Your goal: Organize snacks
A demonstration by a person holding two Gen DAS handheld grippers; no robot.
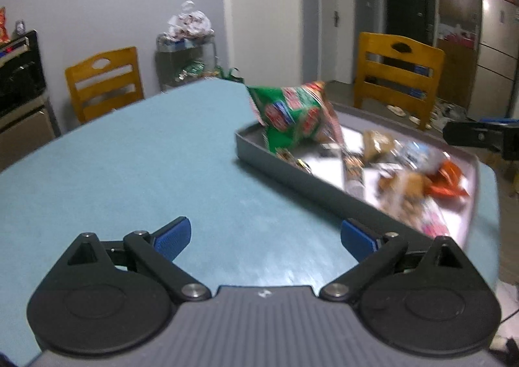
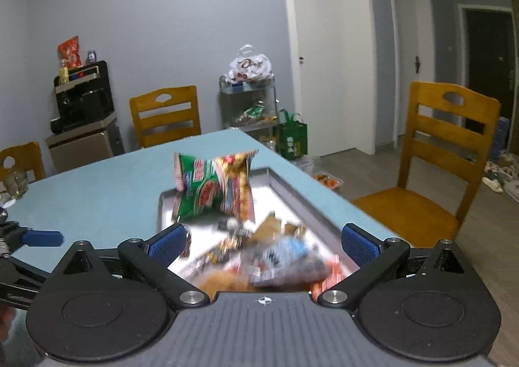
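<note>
On the teal desk (image 1: pixel 129 172), toward its far right side, sits the grey tray (image 1: pixel 292 177) with the snacks heaped inside, and the green bag (image 1: pixel 288 117) stands puffed at the tray's far corner, leaning over its wall. My left gripper (image 1: pixel 264 237) hangs over bare desk beside the tray, fingers (image 1: pixel 172 237) spread wide with nothing between them; my right gripper (image 2: pixel 263 242) hovers over the near end of the tray, its fingers likewise released and empty, the small packets (image 2: pixel 285 256) lying blurred below them. I judge the green bag to be light, air-filled and crinkly: the film will slide under smooth pressure and the contents will crush if I squeeze the belly. The crimped top seam looks like the best place to take hold, since it is flat, stiff enough to pinch and sits clear of the tray wall. The small packets in the pile seem soft, thin and overlapping, so one would be hard to pinch alone; I would go for an edge that sticks up rather than press down into the heap. The red-orange wrapper (image 1: pixel 447 179) near the tray's right end looks just as flimsy. The tray itself seems rigid and shallow, apt to skid on the cloth if I nudge it.
</note>
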